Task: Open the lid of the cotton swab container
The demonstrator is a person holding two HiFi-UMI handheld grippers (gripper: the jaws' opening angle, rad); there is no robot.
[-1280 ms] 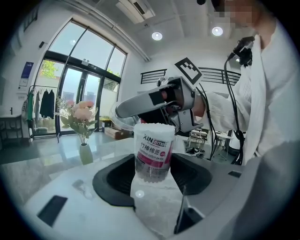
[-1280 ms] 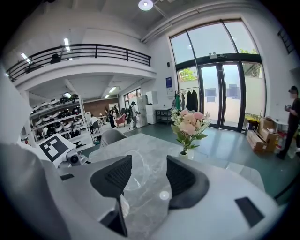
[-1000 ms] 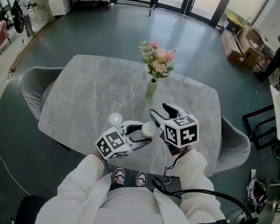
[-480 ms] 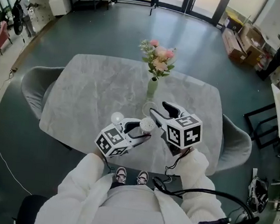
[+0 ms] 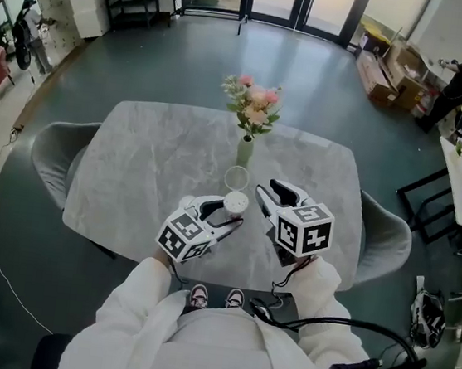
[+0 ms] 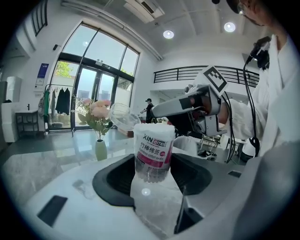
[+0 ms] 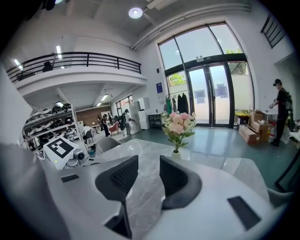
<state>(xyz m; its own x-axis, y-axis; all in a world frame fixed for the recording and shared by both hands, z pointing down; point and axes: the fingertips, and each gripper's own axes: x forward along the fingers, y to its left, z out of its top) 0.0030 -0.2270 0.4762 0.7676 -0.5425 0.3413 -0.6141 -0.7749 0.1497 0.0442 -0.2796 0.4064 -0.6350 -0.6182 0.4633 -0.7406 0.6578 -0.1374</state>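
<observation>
While my left claw (image 5: 225,215) stands wide, its two pads press on the cotton swab container (image 6: 152,150), which sits upright between them; that claw has a firm hold of it. My right claw (image 7: 149,165) holds nothing. Its jaws have just been closing, a narrow gap is left between the pads, and only the grey marbled worktop (image 5: 133,167) shows through it.

I hold the container just over the near edge of the worktop, about midway along that edge. The lid (image 5: 237,178) is off. It is a clear round cap between the container and the small green vase (image 5: 244,149), close to the tip of my right claw. Whether it rests on the worktop or is clear of it I cannot tell: from above it looks flat against the marble, but in the left gripper view it appears level with the flowers (image 5: 251,107).

The container's foot is sunk out of sight between my left jaws. In the head view the marker cube covers most of that claw.

The container is a clear round tub with a white and pink label around it. Its mouth is open, packed with white swab tips.
</observation>
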